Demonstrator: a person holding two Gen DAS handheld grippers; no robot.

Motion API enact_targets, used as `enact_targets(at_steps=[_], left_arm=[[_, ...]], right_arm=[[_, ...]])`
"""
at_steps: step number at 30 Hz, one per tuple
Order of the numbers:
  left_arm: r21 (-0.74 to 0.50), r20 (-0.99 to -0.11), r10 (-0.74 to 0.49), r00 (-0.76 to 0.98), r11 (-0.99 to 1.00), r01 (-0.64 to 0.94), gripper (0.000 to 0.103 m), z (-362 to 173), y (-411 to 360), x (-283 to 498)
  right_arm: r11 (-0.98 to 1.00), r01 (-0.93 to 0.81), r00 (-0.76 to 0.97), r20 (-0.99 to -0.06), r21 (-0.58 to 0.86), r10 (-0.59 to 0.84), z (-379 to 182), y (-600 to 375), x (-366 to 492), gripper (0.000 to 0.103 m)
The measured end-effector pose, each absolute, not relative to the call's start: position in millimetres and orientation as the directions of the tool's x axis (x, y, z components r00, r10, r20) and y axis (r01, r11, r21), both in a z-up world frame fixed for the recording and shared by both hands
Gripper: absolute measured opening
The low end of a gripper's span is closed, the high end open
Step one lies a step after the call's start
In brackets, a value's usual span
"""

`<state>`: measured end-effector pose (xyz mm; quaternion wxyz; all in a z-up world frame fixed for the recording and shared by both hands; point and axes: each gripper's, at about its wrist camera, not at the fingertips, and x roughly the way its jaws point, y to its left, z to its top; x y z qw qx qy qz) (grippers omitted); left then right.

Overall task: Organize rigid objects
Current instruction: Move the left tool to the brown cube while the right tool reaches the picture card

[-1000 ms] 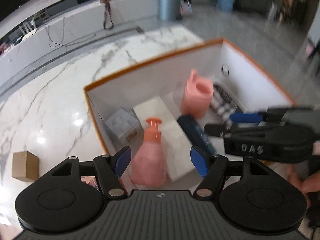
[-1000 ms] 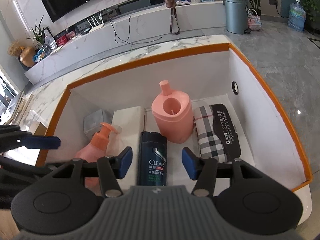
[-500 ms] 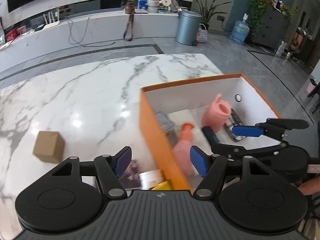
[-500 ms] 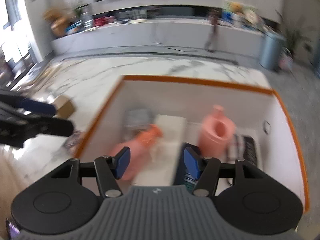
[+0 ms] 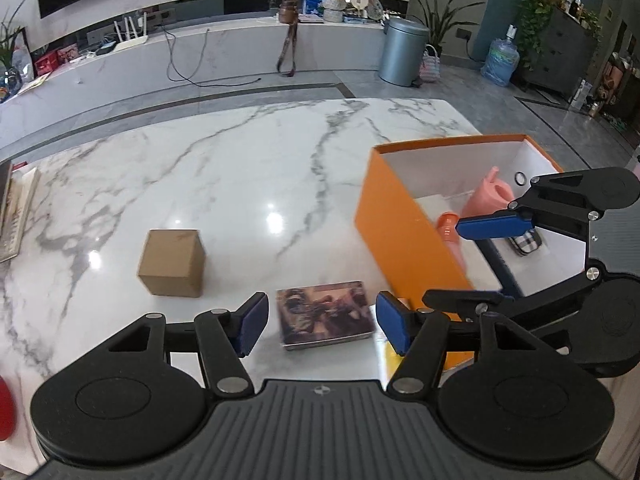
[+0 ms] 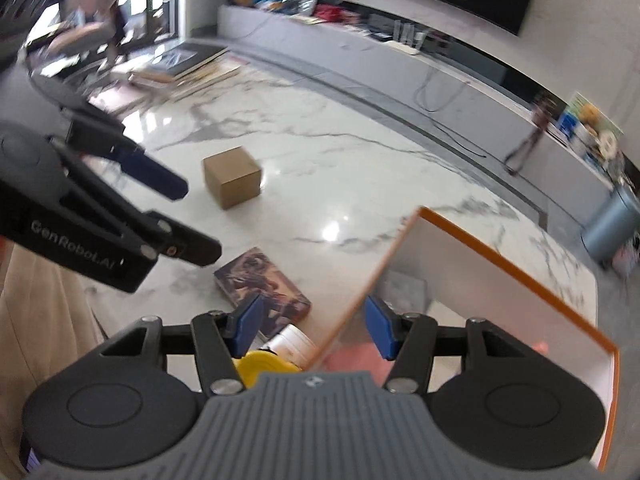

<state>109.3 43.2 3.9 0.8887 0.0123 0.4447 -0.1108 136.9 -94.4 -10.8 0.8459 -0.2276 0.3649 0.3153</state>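
My left gripper (image 5: 322, 326) hangs over the marble table (image 5: 224, 184), its jaws closing with nothing pressed between the pads. A flat picture-printed box (image 5: 326, 316) lies on the table just beyond them. Further left stands a brown cardboard cube (image 5: 172, 262). The orange box (image 5: 404, 236) with white walls holds a pink pump bottle (image 5: 448, 226), a pink jug (image 5: 486, 198) and a checked case (image 5: 526, 242). My right gripper (image 6: 314, 324) is open and bare over the orange box's (image 6: 500, 256) near left wall. The picture-printed box (image 6: 262, 286) and cardboard cube (image 6: 232, 178) also show there.
A yellow item (image 6: 266, 364) and a white cylinder (image 6: 296, 342) lie beside the orange wall under my right gripper. Books (image 6: 188, 68) are stacked at the table's far left end. A red object (image 5: 6, 408) sits at the near left edge.
Both grippers have swung left, away from the inside of the orange box. The left now looks at the picture-printed box on the table. The right has rolled and looks across the box's left wall.
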Motion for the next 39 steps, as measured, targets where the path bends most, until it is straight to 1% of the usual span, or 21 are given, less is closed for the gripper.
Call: enact_targets(at_steps=[10,18,24,25,28,31,36,39], left_arm=[[-0.024,-0.816,-0.105,0.569,0.989,0.148,0.073,-8,88,123],[-0.002,-0.84,-0.076,0.537,0.991,0.137,0.073,-25,112,145],[0.016,-0.86,-0.06,0.507,0.99,0.143,0.073,-37,117,160],[0.016,-0.862,-0.059,0.503,0.99,0.143,0.073,-38,118,162],[0.017,-0.866,-0.056,0.498,0.99,0.141,0.075,-43,121,167],[0.018,-0.868,-0.051,0.493,0.991,0.134,0.08,-47,123,171],[0.022,-0.868,-0.04,0.495,0.993,0.119,0.086,-53,127,178],[0.015,-0.87,-0.043,0.491,0.993,0.114,0.086,-56,130,183]], right_arm=[[0.579,-0.783,0.474,-0.821,-0.228,0.318,-24,-44,154,0.057],[0.499,-0.847,0.357,-0.892,-0.183,0.279,-48,-11,175,0.058],[0.437,-0.89,0.234,-0.952,-0.13,0.195,-76,11,190,0.06],[0.425,-0.896,0.222,-0.958,-0.127,0.183,-80,14,190,0.061],[0.391,-0.911,0.206,-0.967,-0.134,0.148,-88,23,192,0.064],[0.383,-0.911,0.207,-0.972,-0.151,0.109,-97,29,197,0.064],[0.412,-0.901,0.183,-0.98,-0.137,0.075,-104,38,211,0.067],[0.43,-0.894,0.169,-0.983,-0.124,0.068,-106,41,218,0.066]])
